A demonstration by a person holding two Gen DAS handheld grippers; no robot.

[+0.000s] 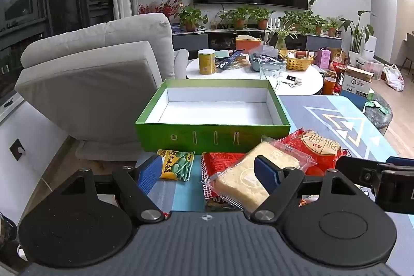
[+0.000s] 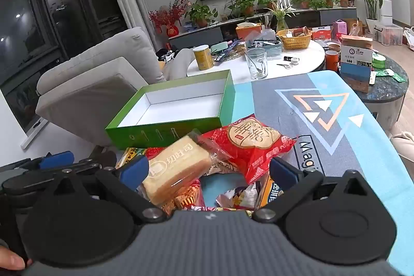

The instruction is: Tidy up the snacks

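An empty green box with a white inside (image 1: 212, 115) (image 2: 176, 107) stands on the table mat behind a pile of snacks. The pile holds a wrapped sliced-bread pack (image 1: 248, 172) (image 2: 176, 170), a red round-cake packet (image 1: 318, 149) (image 2: 251, 144), a yellow-green bean packet (image 1: 177, 164) and a red flat packet (image 1: 220, 162). My left gripper (image 1: 207, 172) is open, its fingers either side of the red flat packet and the bread. My right gripper (image 2: 209, 170) is open above the pile, the bread next to its left finger.
A blue-grey mat (image 2: 323, 120) covers the table to the right. A grey armchair (image 1: 98, 79) stands at left behind the box. A cluttered round white table (image 1: 258, 74) with a glass jug (image 2: 256, 64) is beyond. The right gripper shows at right in the left wrist view (image 1: 383, 172).
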